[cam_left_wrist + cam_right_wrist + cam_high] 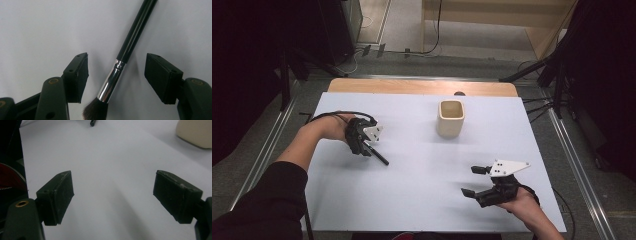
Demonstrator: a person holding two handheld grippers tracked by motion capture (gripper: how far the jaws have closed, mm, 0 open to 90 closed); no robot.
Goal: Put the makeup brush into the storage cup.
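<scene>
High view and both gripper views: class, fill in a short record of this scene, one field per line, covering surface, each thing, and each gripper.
surface: white table
brush: black handle, silver ferrule, dark bristles, lying flat
brush place: between the left gripper's jaws, neither pad touching it
cup: cream, squarish, upright, empty as far as seen, far side of table
left gripper: over the brush, jaws open
right gripper: near edge of table, jaws open, nothing between them
cup and brush: apart
</scene>
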